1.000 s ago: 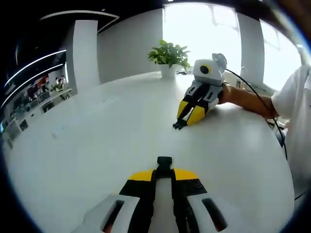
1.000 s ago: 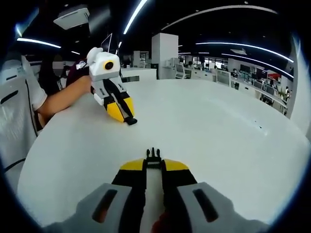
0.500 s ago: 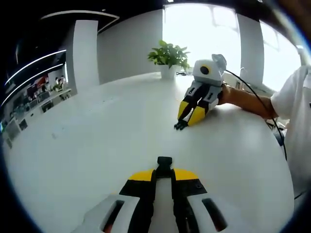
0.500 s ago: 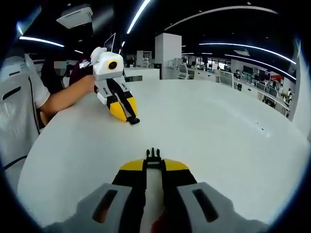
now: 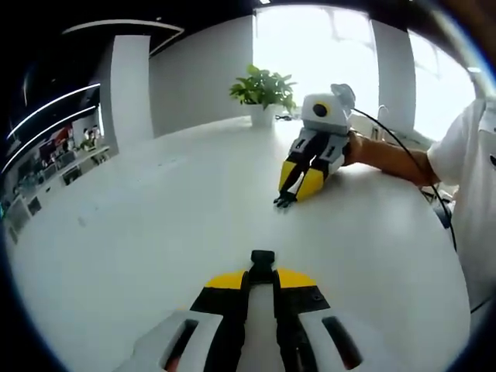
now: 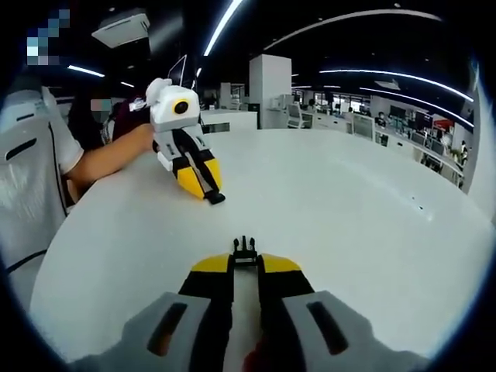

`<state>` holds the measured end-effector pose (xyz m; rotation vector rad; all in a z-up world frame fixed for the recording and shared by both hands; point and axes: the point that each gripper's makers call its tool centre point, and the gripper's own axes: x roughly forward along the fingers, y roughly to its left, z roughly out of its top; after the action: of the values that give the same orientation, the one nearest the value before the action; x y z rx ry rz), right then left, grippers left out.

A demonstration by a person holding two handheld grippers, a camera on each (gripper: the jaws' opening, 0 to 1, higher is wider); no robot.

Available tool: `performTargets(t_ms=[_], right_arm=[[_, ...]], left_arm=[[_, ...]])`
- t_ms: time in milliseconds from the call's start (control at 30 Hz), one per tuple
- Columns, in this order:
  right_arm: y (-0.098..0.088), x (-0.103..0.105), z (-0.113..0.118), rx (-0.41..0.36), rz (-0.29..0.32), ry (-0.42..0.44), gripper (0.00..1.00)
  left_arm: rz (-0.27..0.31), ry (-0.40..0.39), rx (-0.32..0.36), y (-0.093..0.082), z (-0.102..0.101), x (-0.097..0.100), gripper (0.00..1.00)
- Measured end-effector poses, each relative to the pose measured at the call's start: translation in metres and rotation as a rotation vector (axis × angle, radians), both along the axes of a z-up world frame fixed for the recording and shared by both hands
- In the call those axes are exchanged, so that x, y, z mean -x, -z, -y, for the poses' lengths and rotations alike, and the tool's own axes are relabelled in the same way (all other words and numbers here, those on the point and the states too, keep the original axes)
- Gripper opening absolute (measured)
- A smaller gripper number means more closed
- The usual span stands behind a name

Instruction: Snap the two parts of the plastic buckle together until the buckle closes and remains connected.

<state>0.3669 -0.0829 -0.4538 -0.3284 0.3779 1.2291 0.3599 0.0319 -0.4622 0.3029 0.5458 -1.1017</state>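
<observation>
left gripper view: the left gripper is seen with its jaws drawn close on the socket half of the buckle, a small black block that projects just past the yellow tips. across the white table the right gripper is seen, held by a hand at the table edge, with a black piece pinched at its tips. a potted plant stands at the far side.

in the right gripper view the right gripper's jaws are likewise closed narrow on the pronged half of the buckle, its prongs pointing forward beyond the tips. the left gripper is seen opposite, low over the table and well apart.

the step in hand is judged to be the approach before mating. it is best done with the prongs and the socket mouth brought onto one line, both halves kept level and square, and the push made straight along that line until the latches seat. any twist between the halves is likely to jam one prong outside the socket. both grips should be kept firm through the push.

against the frame half a second before, each opposing gripper is seen shifted slightly toward the other, and the separation appears slightly reduced.
</observation>
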Motion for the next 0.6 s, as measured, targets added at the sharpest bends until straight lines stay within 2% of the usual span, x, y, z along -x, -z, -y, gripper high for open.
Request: performTargets(t_ms=[600], right_arm=[[-0.004, 0.018, -0.013, -0.01, -0.017, -0.089, 0.12]], left_arm=[[0.016, 0.042, -0.017, -0.001, 0.001, 0.006, 0.12]])
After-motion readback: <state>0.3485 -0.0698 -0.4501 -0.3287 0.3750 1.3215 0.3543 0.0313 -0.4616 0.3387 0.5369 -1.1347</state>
